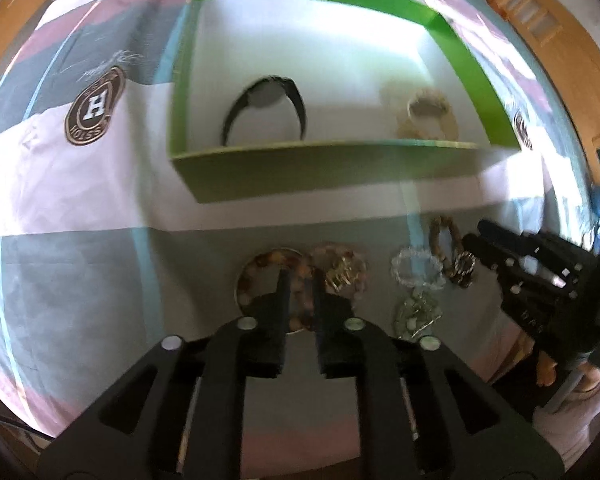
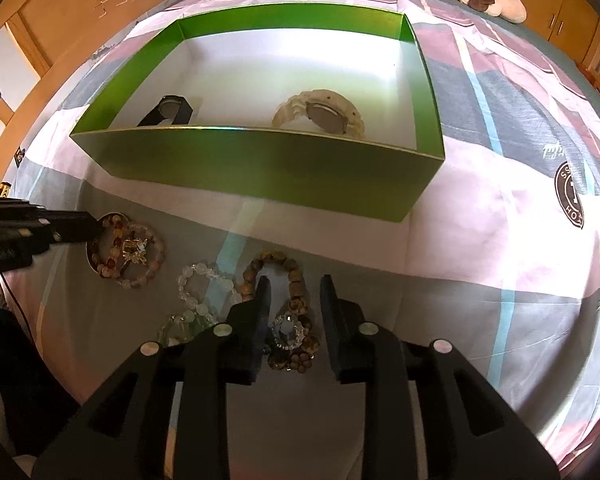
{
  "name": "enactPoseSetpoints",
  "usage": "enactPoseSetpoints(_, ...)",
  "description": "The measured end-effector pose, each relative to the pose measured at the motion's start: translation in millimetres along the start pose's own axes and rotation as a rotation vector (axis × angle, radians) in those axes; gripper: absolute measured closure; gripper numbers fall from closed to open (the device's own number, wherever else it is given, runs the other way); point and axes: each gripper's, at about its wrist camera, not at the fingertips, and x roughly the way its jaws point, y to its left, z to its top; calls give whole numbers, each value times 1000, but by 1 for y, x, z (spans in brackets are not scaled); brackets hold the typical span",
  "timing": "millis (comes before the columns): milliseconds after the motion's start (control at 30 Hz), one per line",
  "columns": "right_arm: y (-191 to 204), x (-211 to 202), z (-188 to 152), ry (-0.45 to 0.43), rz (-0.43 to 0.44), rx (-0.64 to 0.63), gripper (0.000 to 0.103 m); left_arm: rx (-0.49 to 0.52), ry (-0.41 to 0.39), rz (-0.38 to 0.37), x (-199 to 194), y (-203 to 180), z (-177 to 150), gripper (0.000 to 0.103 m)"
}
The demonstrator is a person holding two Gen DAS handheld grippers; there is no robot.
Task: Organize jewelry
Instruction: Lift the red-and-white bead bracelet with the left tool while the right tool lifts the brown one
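Two watches (image 2: 320,114) already lie in the green cardboard box (image 2: 260,160); several beaded bracelets (image 2: 126,254) wait outside, left gripper (image 1: 300,276) and right gripper (image 2: 294,284) both parted, holding nothing.

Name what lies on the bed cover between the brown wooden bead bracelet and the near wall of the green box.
Nothing: in the right wrist view, only bare bedsheet separates the brown wooden bead bracelet from the green cardboard box.
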Motion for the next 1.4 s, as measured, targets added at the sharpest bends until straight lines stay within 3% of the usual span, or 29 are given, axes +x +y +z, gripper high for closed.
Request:
enactPoseSetpoints(133,-1,2,0,12,-5,-1,76,-3,35,-14,15,-2,0,84)
enactPoseSetpoints(200,0,4,1,17,-9,-5,76,-26,50,-71,21,-2,2,84)
enactPoseSetpoints(367,2,3,1,11,-10,-8,70,-51,46,-94,28,-1,7,72)
enactPoseSetpoints(400,2,3,1,11,-10,-7,70,-52,46,-95,28,-2,7,74)
enactPoseSetpoints(500,1,3,0,10,-13,-5,70,-50,35,-114,25,-4,6,96)
enactPoseSetpoints(600,0,3,0,9,-17,1,70,-41,16,-107,20,-6,5,96)
enactPoseSetpoints(767,-2,2,1,4,-18,12,69,-44,-51,-172,-7,-2,5,96)
enactPoseSetpoints(900,-8,5,2,13,-52,27,69,-35,-102,-181,-25,1,4,96)
enactPoseSetpoints(1100,-12,7,3,13,-60,56,69,-48,-92,-171,-25,7,5,96)
enactPoseSetpoints(1333,7,28,1,62,-71,-7,70,-42,-96,-167,-24,4,4,96)
enactPoseSetpoints(1400,10,30,1,57,-75,-13,75,-40,-97,-166,-24,4,4,96)
